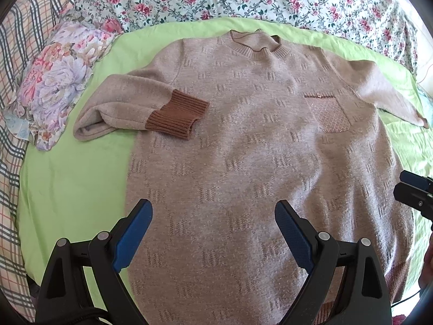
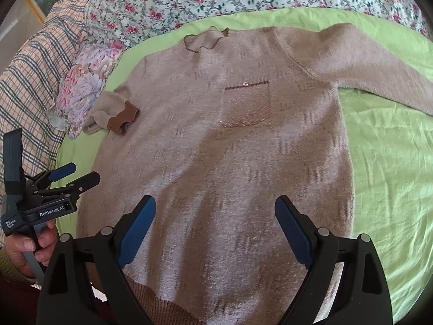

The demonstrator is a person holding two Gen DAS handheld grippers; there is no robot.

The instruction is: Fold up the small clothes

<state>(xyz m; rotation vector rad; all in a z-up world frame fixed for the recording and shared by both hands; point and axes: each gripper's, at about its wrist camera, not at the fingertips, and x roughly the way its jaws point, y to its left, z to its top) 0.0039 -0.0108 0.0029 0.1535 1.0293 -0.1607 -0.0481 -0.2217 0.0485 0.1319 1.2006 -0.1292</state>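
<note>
From the left wrist view, the left gripper [image 1: 213, 233] hung spread wide and empty above the near part of the sweater [image 1: 257, 149], which lay flat, front up, on the green sheet [image 1: 67, 189]. Its left sleeve [image 1: 140, 111] was already folded in, brown cuff [image 1: 176, 116] on the chest.

From the right wrist view, the right gripper [image 2: 215, 230] was likewise wide and empty over the hem. The right sleeve [image 2: 379, 73] stretched out far right. The soft, limp knit would probably sag and stretch; pinching that sleeve near its end looked best.

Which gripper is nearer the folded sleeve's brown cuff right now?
Left. The left gripper hovers open over the sweater's lower left side, below the brown cuff. The right gripper is open farther right.
</note>
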